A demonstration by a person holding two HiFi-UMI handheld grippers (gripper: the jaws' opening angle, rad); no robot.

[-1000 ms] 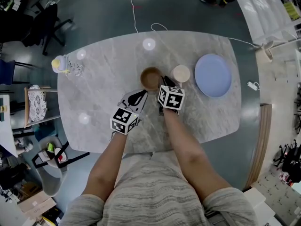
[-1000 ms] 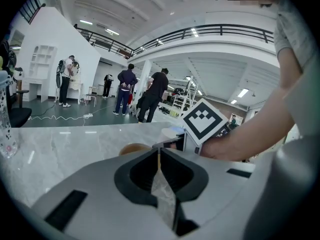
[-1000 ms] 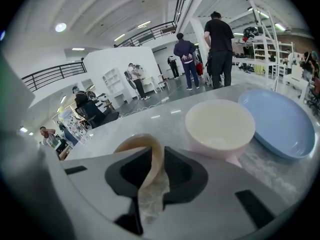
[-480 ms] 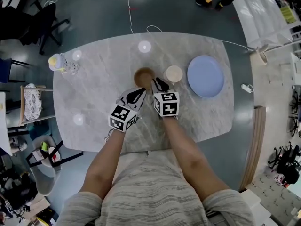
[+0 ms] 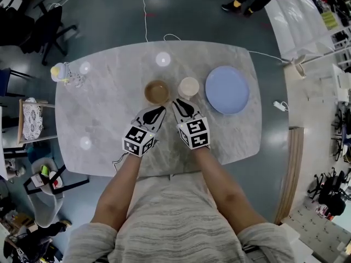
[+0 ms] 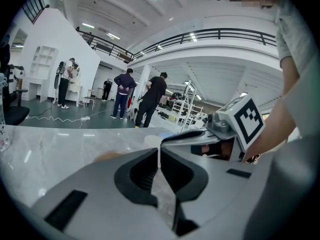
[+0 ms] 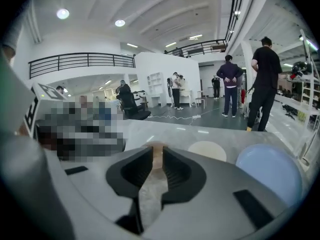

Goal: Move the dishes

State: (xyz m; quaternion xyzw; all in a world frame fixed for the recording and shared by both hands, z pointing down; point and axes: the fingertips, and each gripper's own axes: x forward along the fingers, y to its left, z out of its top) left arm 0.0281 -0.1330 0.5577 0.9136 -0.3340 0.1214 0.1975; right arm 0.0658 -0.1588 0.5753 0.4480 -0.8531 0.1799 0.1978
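A brown bowl, a cream bowl and a light blue plate stand in a row on the marble table. My right gripper hovers just on my side of the gap between the two bowls. Its jaws have just been closing and keep a narrow gap with nothing in it. Through that gap the brown bowl shows, with the cream bowl and plate to the right. My left gripper is shut and empty, just short of the brown bowl.
A bottle with a yellow cap stands at the table's far left corner. Chairs and a stool ring the table's left side, and a white cable lies on the floor beyond. People stand in the background.
My right gripper has drawn back from the brown bowl's right rim, risen and rolled, and its jaws have narrowed. The left gripper shifted slightly. The bowls and the plate kept their places.
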